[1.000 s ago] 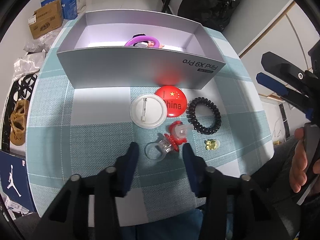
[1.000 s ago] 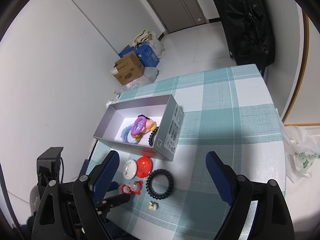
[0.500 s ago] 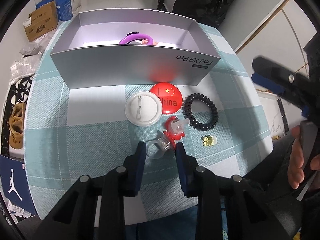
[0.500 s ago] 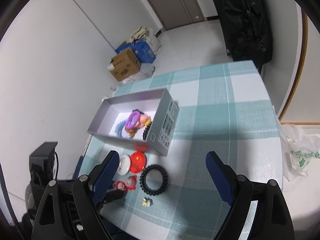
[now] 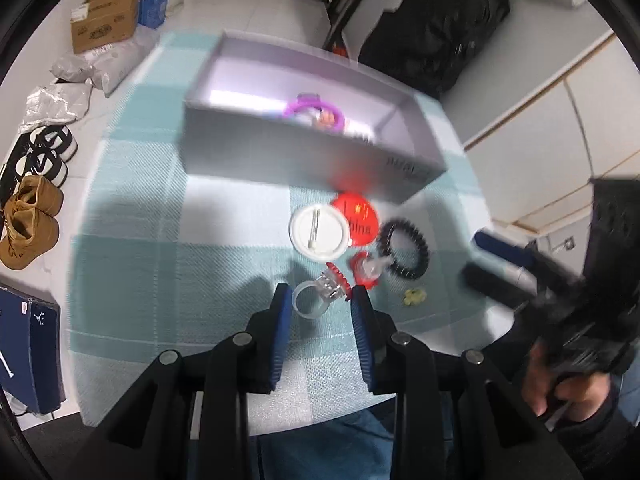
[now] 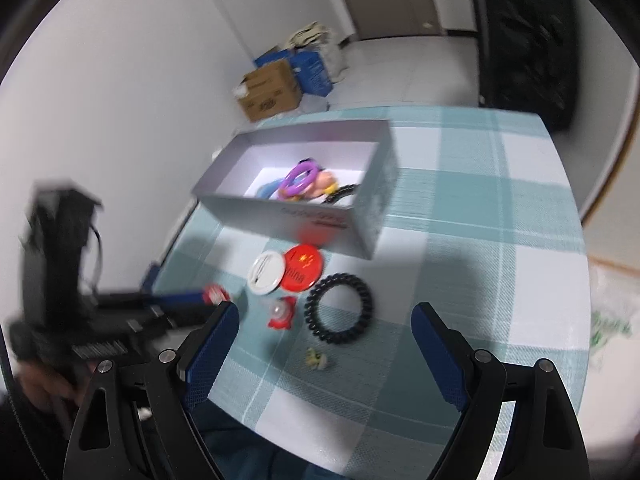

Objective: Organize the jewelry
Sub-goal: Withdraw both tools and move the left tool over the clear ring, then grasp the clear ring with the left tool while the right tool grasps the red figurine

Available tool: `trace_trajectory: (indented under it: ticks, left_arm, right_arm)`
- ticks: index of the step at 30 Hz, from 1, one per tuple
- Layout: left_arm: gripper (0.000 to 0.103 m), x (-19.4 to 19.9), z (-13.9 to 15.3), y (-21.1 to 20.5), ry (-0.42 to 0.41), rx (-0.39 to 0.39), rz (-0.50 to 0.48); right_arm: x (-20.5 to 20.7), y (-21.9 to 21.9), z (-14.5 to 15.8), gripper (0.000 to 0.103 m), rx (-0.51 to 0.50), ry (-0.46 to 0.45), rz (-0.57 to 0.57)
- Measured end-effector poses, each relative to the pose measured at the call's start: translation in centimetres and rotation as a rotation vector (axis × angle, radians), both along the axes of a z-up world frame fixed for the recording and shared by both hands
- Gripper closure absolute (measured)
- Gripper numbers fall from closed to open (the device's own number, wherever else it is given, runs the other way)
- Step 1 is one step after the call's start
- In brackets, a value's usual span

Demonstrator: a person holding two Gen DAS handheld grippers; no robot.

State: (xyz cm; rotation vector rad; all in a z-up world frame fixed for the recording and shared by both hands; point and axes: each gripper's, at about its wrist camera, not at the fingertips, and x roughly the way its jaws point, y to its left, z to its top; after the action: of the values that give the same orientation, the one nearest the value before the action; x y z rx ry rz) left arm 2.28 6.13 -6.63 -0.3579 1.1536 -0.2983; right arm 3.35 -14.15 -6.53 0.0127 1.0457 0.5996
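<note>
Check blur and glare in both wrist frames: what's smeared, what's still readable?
Left wrist view: motion blur smears the grey box and its print; the clear ring between the left gripper fingers stays readable; red reflection on the box wall. Right wrist view: the other gripper at left is smeared; black coil band reasonably sharp.

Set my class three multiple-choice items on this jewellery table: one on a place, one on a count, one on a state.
1. Where is the black coil hair tie?
A inside the grey box
B on the table in front of the box
C in a gripper

2. How many round badges lie on the table?
A one
B two
C four

3. The right gripper is:
A open and empty
B shut on a badge
C shut on the hair tie

Key:
1 B, it lies flat beside the red badge.
2 B, a white badge and the red badge.
3 A, its fingers stand wide apart, gripping nothing.
</note>
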Motion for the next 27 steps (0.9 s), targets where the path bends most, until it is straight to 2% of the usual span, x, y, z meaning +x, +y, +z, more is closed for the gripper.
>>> trace_trajectory:
  ticks: [4, 9, 10, 12, 20, 26, 27]
  left_arm:
    - [0.078, -0.4, 2.7, 1.4, -0.122, -0.025, 0.065]
    - [0.078, -0.6, 4.1, 2.9, -0.197, -0.065, 0.134]
    - [0.078, -0.4, 4.1, 3.0, -0.204, -0.07, 0.141]
    - [0.078, -0.5, 4.1, 3.1, -0.212, -0.079, 0.155]
    - [0.078, -0.1, 3.5, 3.0, -0.21, -0.111, 0.17]
    - [0.079, -0.3, 3.5, 3.4, -0.207, -0.109, 0.174]
    - [0.079, -0.3, 3.5, 3.4, -0.207, -0.111, 0.173]
  right_arm:
    - [-1.2, 2.3, -0.6, 0.016, -0.093, -0.057, 0.085]
    - [-1.7, 4.5, -1.6, 0.034, -0.151, -0.084, 0.159]
    - [-1.6, 4.7, -1.8, 0.037, -0.154, -0.083, 0.162]
    - [-1.5, 5.2, -2.3, 0.054, -0.16, -0.077, 0.166]
    - [-1.2, 6.8, -2.8, 0.06, -0.186, -0.088, 0.179]
    - [-1.1, 7.6, -3.5, 0.074, -0.22, -0.086, 0.185]
    - [-1.0, 7.7, -3.5, 0.079, -0.224, -0.088, 0.187]
